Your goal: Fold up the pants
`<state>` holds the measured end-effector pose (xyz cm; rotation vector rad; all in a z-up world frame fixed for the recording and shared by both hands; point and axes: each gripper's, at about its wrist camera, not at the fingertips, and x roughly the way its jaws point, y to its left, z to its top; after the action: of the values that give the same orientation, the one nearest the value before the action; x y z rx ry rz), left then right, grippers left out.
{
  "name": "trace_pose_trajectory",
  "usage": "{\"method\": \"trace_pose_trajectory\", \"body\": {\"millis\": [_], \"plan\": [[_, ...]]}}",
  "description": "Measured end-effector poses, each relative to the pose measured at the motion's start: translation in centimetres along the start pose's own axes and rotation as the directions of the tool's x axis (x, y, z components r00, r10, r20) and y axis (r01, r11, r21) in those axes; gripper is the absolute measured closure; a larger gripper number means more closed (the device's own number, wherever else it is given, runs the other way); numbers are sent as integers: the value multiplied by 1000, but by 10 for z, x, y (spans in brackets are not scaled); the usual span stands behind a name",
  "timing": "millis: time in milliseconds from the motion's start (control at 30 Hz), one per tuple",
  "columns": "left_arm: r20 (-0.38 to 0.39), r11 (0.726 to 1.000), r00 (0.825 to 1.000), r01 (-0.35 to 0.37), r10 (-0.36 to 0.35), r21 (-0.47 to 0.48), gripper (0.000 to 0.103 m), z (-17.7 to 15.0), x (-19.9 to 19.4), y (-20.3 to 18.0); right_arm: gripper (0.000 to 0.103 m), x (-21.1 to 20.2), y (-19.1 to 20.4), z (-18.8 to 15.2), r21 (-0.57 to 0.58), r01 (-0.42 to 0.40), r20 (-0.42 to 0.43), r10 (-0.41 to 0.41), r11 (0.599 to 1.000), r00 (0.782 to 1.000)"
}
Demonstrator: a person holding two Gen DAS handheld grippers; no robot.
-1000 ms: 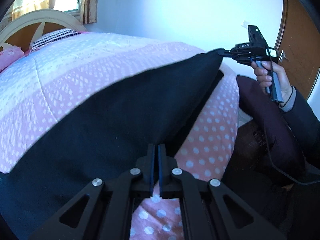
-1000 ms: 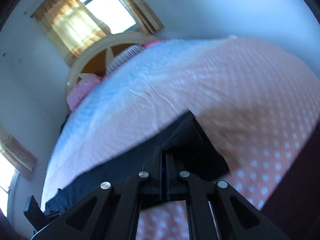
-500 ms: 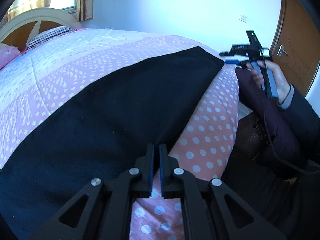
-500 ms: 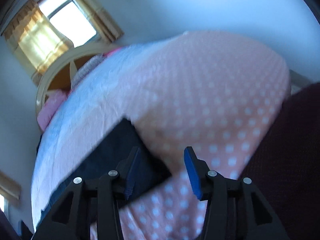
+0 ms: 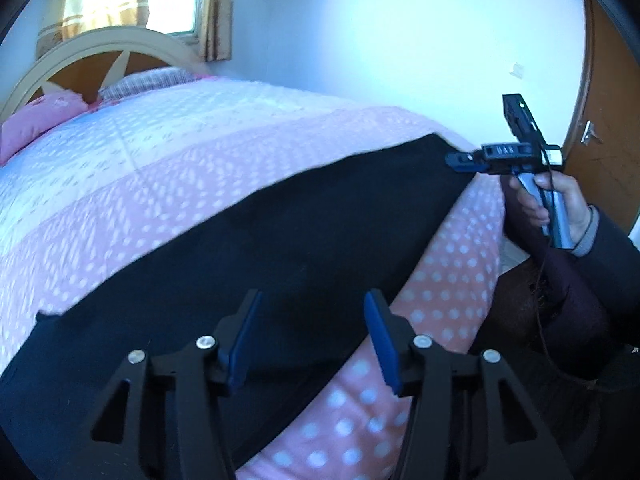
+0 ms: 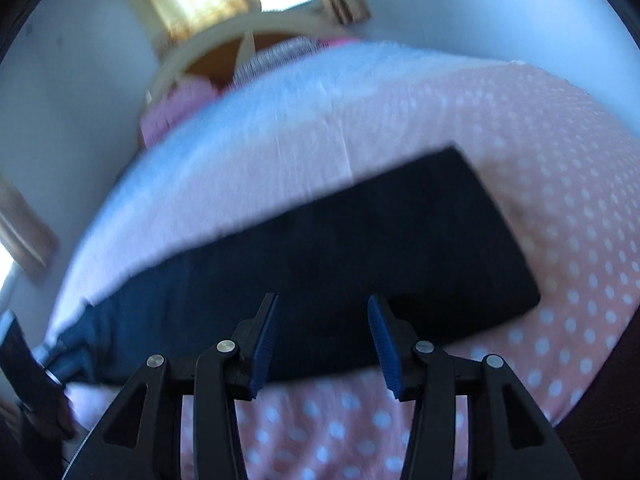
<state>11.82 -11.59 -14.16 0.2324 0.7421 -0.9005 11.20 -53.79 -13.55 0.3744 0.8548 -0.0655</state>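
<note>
The black pants (image 5: 288,248) lie flat as one long dark band across the near side of the bed, on the pink polka-dot bedspread (image 5: 168,184), running roughly parallel to the edge where the person stands; that placement keeps both ends within reach of the two tools. The left gripper (image 5: 312,336) hovers over the near edge of the fabric with its blue pads spread wide and nothing between them. The right gripper (image 6: 322,340) is likewise parted and empty, hanging above the long near edge; in the left wrist view it shows at the far end of the cloth, held in the person's hand (image 5: 556,200), its blue tips close to the corner, though contact there cannot be judged. The far end ends in a clean square edge (image 6: 504,232), and the whole piece looks narrow and even, which suggests the legs are already laid one over the other. With both tools free, the likely reason for this pose is to take a fresh hold on the ends for a crosswise fold. Pillows (image 5: 44,120) sit at the headboard, well apart from the work.
</note>
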Motion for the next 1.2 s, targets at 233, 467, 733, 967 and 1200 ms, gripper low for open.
{"method": "trace_pose_trajectory", "body": {"millis": [233, 467, 733, 967, 1200], "plan": [[-57, 998, 998, -31, 33, 49, 44, -27, 11, -6, 56, -7, 71, -8, -222, 69, 31, -63, 973, 998], [-4, 996, 996, -85, 85, -5, 43, -23, -11, 12, 56, 25, 186, -39, -440, -211, -103, 185, 873, 977], [-12, 942, 953, -301, 302, -146, 37, -52, -61, 88, 55, 36, 195, -68, -573, -197, -229, 75, 796, 970], [-49, 831, 875, -473, 481, -293, 36, -100, -119, 159, 56, 18, 221, -31, -505, -293, -194, 224, 812, 955], [-64, 767, 834, -531, 548, -361, 33, -135, -134, 186, 56, 67, 309, 2, -427, -448, -266, 364, 785, 892]]}}
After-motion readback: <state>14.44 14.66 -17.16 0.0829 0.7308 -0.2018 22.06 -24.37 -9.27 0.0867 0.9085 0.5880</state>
